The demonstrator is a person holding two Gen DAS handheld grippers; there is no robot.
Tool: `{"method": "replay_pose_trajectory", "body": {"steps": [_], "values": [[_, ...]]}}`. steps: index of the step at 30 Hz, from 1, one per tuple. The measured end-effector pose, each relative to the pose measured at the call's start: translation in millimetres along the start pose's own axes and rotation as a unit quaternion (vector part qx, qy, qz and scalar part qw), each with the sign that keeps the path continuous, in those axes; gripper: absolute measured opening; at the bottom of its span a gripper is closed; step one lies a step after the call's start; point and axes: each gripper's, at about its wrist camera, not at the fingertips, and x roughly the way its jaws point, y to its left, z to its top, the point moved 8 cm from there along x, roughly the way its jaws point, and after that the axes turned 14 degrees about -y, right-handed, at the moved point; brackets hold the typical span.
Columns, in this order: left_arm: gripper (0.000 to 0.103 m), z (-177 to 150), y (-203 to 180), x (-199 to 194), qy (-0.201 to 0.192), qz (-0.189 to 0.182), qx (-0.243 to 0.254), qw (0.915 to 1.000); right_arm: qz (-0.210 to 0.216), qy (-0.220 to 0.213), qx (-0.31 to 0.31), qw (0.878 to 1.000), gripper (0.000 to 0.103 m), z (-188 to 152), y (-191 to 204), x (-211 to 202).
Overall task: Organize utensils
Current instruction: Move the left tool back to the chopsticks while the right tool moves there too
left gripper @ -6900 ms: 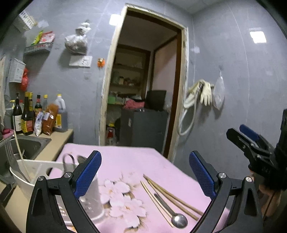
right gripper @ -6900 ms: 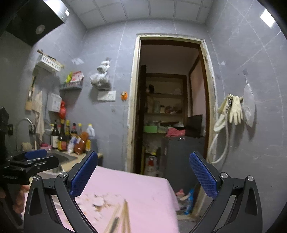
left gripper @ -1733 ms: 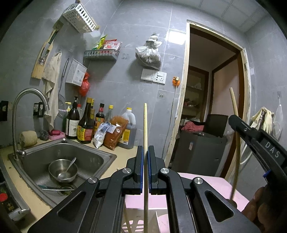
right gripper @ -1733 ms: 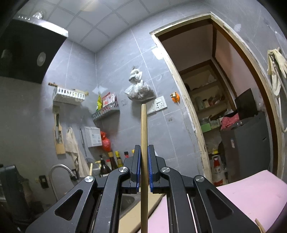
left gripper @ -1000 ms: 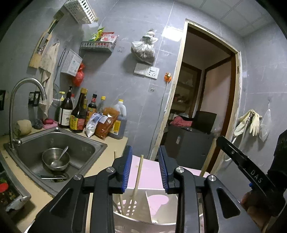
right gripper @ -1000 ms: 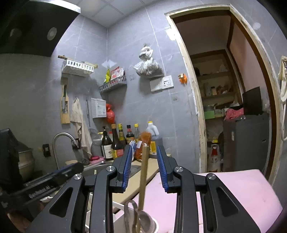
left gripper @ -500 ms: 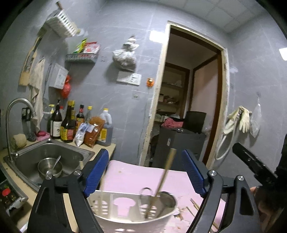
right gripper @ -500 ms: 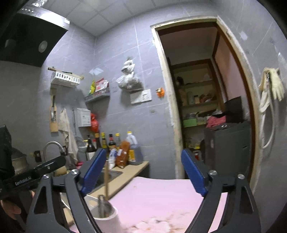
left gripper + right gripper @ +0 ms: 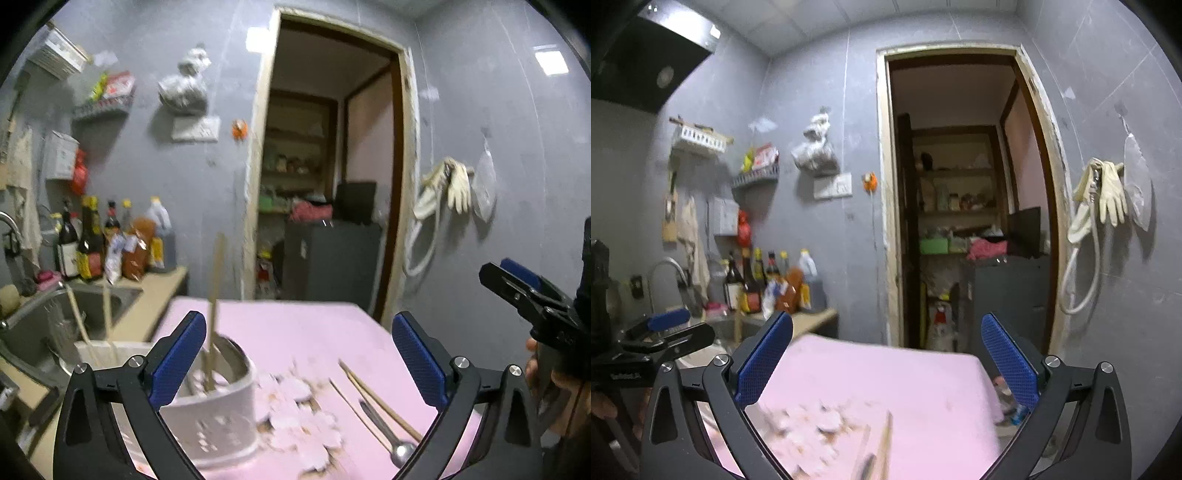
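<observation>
Left wrist: left gripper (image 9: 297, 360) jaws wide; no legible writing.

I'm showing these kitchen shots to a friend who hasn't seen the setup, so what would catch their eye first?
Probably the pink floral tablecloth, with loose chopsticks and a metal spoon lying on its right part. Next, the white utensil holder at its left, with chopsticks standing in it. Both tools, left and right, frame the views wide open and empty.

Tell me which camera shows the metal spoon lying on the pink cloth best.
The left wrist view: the metal spoon lies whole between the open left gripper fingers, beside loose wooden chopsticks. The right wrist view shows only a blurred dark sliver at its bottom edge, which may be the handle.
</observation>
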Motion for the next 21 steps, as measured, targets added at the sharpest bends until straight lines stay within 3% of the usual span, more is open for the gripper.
{"method": "replay_pose_trajectory", "body": {"steps": [13,21], "values": [[0.099,-72.4,-36.0,22.8,0.115,-0.029,-0.001,0.9929,0.003,0.131,-0.023,0.991,0.103,-76.0,-27.0,-6.8],[0.099,-118.0,-36.5,41.6,0.219,-0.025,-0.03,0.9749,0.009,0.226,-0.033,0.973,0.103,-123.2,-28.2,-4.0]]}}
